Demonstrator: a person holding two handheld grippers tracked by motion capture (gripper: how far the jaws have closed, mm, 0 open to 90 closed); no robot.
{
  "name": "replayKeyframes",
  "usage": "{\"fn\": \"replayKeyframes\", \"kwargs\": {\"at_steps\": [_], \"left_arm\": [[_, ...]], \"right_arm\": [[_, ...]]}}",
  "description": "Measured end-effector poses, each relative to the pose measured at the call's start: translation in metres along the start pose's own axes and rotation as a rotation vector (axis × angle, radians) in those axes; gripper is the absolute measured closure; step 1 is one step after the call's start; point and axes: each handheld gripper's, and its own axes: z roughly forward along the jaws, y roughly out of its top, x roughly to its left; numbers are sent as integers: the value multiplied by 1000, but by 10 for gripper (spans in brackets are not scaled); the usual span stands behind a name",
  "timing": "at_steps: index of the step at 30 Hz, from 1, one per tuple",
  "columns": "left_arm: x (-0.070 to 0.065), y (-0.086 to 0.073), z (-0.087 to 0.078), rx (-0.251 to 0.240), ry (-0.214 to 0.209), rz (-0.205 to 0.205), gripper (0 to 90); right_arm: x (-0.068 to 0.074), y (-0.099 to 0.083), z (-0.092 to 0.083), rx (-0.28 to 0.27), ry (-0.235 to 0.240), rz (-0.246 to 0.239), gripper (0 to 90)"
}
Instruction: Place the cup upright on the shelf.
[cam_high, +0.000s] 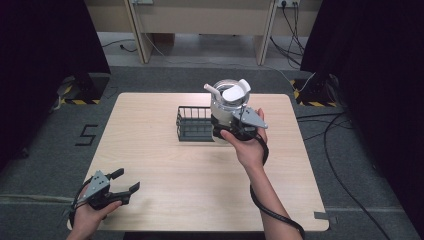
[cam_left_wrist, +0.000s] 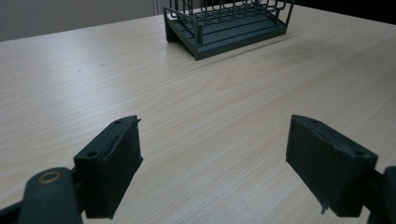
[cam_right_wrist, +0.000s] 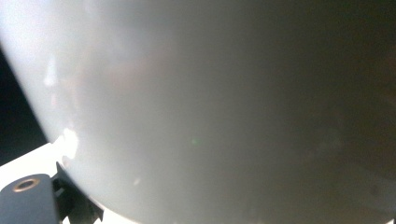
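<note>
High view: light wood table (cam_high: 165, 165), dark wire basket (cam_high: 194, 124) sitting near its far-centre. R gripper (cam_high: 231, 131) is just right of the basket, held by the right hand (cam_high: 247, 147), grasping a grey-white container (cam_high: 225, 107) by its lower body. The container stands upright, lifted above the tabletop by the look of it, w/ white utensils (cam_high: 235, 91) sticking out of its open top: one broad, spoon-like, and one thin handle leaning left. Its base overlaps the basket's right end; can't tell if they touch. Right gripper view: pale container wall (cam_right_wrist: 210, 102) right up against the lens, blurred; jaws are clamped on it.

L gripper (cam_high: 117, 187) at the near-left corner of the table, in the left hand (cam_high: 90, 215), well apart from basket and container. Left gripper view: both black jaws spread wide w/ bare wood between them, nothing held; the basket (cam_left_wrist: 226, 25) sits further off across the table (cam_left_wrist: 210, 112).
</note>
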Motion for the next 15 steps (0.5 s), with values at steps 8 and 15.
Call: {"fn": "replayKeyframes", "kwargs": {"at_steps": [8, 15], "left_arm": [[0, 0, 0, 0, -1, -1, 172], [0, 0, 0, -1, -1, -1, 172]], "right_arm": [[-2, 8, 8, -6, -9, 2, 105], [-3, 11, 16, 0, -15, 5, 105]]}}
